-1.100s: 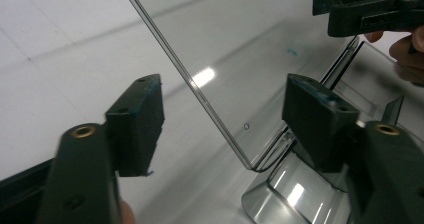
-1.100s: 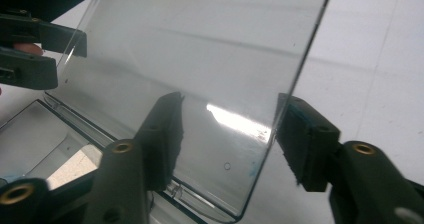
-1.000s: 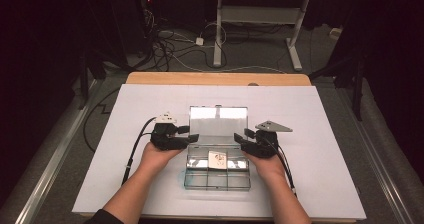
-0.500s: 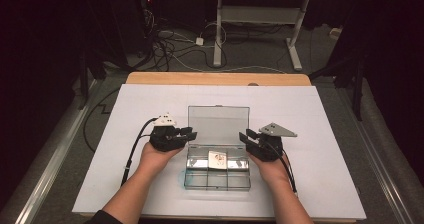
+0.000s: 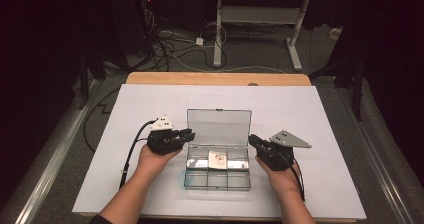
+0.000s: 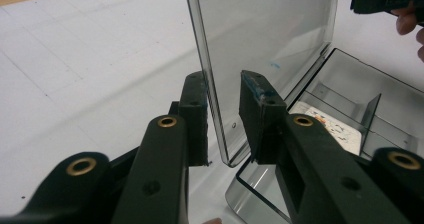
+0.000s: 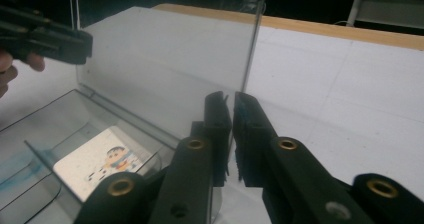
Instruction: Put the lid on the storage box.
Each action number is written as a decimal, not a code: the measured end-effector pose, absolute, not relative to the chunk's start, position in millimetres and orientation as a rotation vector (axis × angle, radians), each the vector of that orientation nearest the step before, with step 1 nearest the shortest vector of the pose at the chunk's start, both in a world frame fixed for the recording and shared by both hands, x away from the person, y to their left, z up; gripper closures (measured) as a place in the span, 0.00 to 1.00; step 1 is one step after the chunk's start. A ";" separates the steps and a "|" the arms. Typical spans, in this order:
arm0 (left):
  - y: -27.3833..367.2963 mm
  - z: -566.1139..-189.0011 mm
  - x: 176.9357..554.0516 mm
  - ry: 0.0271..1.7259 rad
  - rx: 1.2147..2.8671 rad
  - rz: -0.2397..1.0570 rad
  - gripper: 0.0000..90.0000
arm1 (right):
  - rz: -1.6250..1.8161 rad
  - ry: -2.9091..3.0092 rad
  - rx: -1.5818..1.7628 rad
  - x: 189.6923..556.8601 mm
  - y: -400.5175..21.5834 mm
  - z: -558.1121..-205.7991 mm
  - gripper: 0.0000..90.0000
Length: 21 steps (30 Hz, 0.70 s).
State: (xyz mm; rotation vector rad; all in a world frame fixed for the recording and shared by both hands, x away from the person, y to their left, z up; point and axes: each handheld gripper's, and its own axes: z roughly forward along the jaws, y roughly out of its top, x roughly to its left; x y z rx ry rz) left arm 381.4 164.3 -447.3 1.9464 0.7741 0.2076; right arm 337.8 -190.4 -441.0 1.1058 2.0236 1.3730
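Both grippers stood at the upright lid (image 5: 218,126) of the clear box (image 5: 218,173) on the white table (image 5: 320,114).
Left gripper (image 6: 222,115) had just been closing, its jaws still a bit apart around the lid's edge. Right gripper (image 7: 232,129) had closed tight on the other edge. A second before, the lid lay further back. Right gripper's view showed a cartoon card (image 7: 101,163) in the box. Cables (image 5: 175,41) lay on the dark floor.

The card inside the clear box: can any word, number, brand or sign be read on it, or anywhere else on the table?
None can be read.
Card in the clear box: a cartoon figure and small dark marks, too blurred to read.
Lid: a small blue mark, no legible text.
White table cover: no writing.
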 end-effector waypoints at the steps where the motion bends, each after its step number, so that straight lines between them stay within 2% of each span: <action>1: 164.5 -447.0 380.3 0.770 1.946 0.209 0.81 | 1.375 2.031 1.098 336.5 -189.5 -442.0 0.99; 21: 166.3 -444.0 362.9 0.727 1.963 0.230 0.80 | 1.404 2.134 1.044 327.5 -181.9 -449.5 1.00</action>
